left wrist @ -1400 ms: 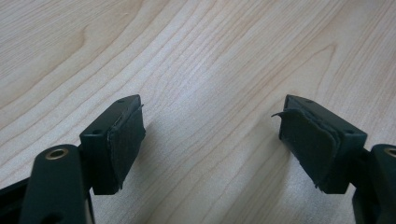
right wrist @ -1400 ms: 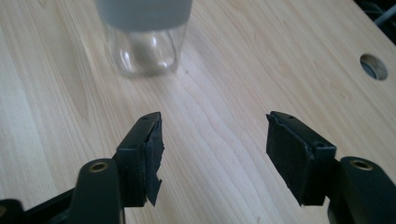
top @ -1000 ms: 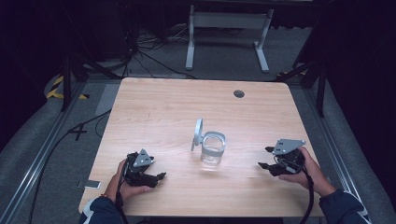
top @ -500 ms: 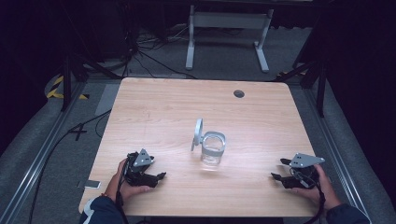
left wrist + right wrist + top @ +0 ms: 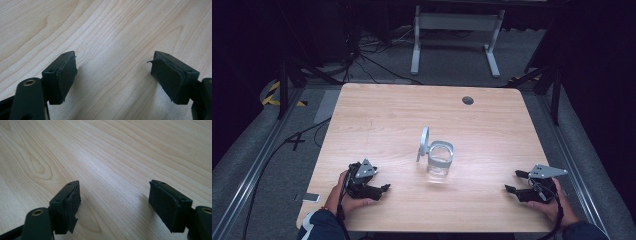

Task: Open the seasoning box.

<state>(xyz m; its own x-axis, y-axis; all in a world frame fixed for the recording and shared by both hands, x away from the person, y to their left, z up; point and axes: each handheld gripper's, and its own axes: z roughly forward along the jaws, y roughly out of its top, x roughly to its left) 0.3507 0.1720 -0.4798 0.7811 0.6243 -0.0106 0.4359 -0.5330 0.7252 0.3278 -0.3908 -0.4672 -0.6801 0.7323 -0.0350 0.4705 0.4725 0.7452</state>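
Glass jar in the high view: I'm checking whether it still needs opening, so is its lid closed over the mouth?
No, the lid stands tipped up at the glass jar's left side, leaving the mouth open.

My light wooden table [image 5: 377, 115] sits on grey carpet [image 5: 262, 150], darkness all round. Beyond it there's a white metal stand [image 5: 454, 22], black cables [image 5: 372, 55], and what may be yellow-black tape [image 5: 274, 92].

Honestly can't make out any writing here, no labels, brands or numbers on anything. Closest thing to a sign is the yellow-black hazard tape [image 5: 273, 93] on the floor.
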